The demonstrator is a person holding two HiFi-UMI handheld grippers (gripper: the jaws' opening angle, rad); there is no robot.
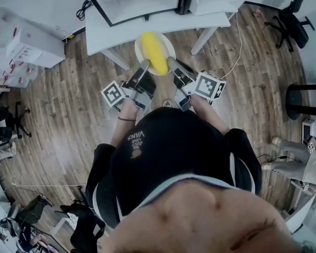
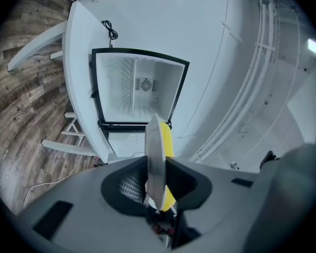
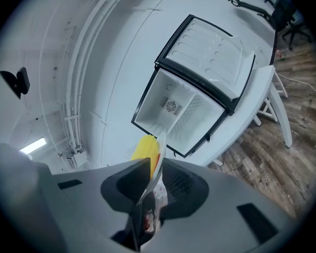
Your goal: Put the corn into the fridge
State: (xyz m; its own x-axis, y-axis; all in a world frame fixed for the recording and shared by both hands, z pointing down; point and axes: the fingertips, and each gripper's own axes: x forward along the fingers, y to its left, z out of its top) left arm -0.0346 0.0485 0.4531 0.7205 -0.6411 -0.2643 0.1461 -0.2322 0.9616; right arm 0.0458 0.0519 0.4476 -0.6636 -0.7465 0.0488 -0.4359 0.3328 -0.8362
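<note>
1. Left gripper (image 1: 146, 66) (image 2: 157, 179), grey two-jaw hand tool with a square-marker cube: jaws clamped on the left rim of a round white plate (image 1: 138, 46), with the rim edge-on between the pads (image 2: 154, 152).
2. Right gripper (image 1: 172, 63) (image 3: 151, 179), matching grey tool with its own marker cube: jaws narrowly set and closed on the opposite rim of the same plate (image 3: 160, 147), thin white edge pinched between the 2 pads.
3. Yellow corn cob (image 1: 154, 52): lying on the plate, between the 2 grippers and just past both sets of jaw tips. Seen close against the plate edge in the left gripper view (image 2: 168, 140) and in the right gripper view (image 3: 145, 147).
4. Small white fridge with a black-framed opening (image 2: 137, 91) (image 3: 171, 109): straight ahead of both pairs of jaws, well apart from the plate. White interior, round vent on the back wall.
5. Fridge door, white with moulded shelves (image 3: 208, 46): swung fully open beside the opening.
6. White table (image 1: 108, 33): under the fridge, beyond the jaw tips.
7. Wood-plank floor (image 1: 68, 104): below both grippers.
</note>
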